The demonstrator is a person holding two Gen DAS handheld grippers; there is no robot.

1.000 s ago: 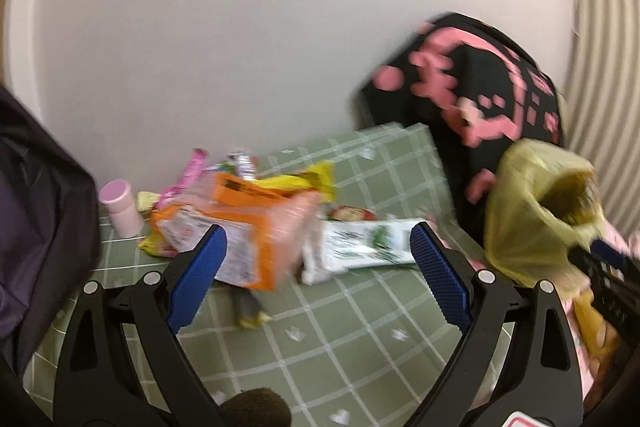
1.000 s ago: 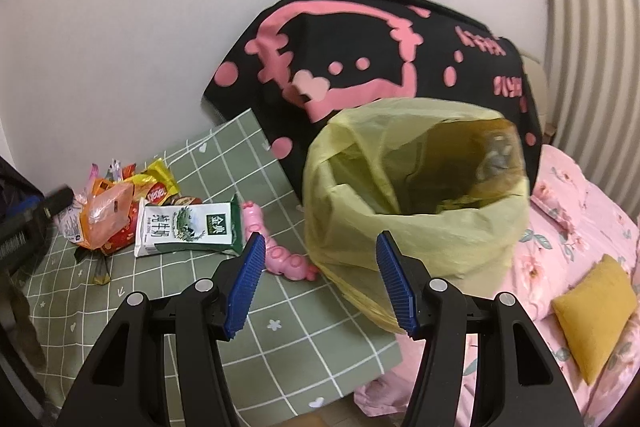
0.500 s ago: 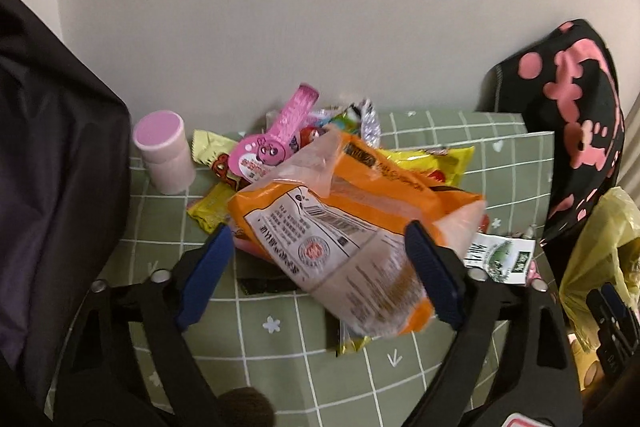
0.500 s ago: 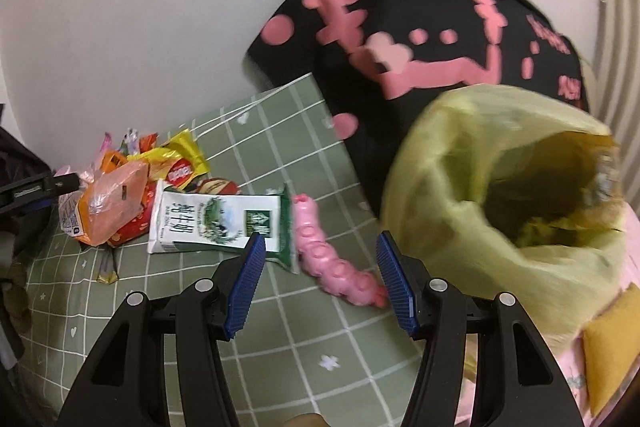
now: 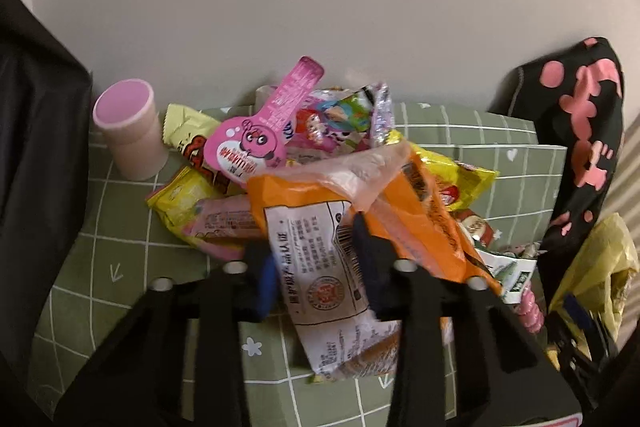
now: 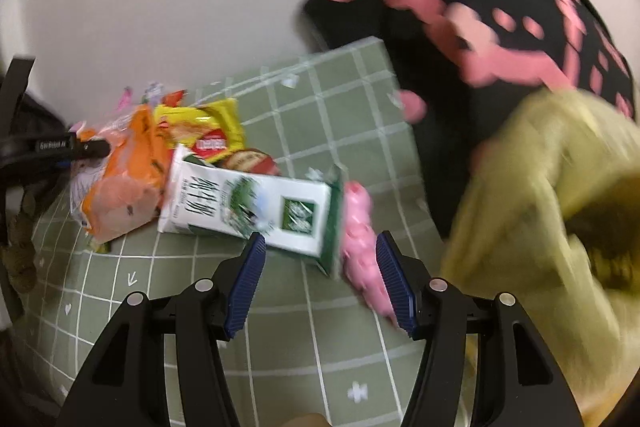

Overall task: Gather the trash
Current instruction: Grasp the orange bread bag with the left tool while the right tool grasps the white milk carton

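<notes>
- In the left wrist view the left gripper [image 5: 320,259] sits low in the middle of the frame, its fingers [image 5: 374,259] clamped on the orange snack bag [image 5: 360,227], which lies on top of a pile of wrappers.
- Behind the bag, toward the upper middle, lie a pink character wrapper [image 5: 256,135] and yellow packets [image 5: 184,195]; a pink-lidded cup [image 5: 130,131] stands upright at the left on the green checked worktop [image 5: 112,267].
- In the right wrist view the right gripper [image 6: 320,283] hangs over the worktop, fingers [image 6: 246,279] apart and holding nothing.
- Just ahead of it, mid-frame, lies a white-and-green milk carton [image 6: 248,207] on its side, touching a pink toy [image 6: 360,235] at its right end.
- The yellow trash bag [image 6: 540,227] gapes open at the right edge, blurred, before a black-and-pink cushion [image 6: 480,7].
</notes>
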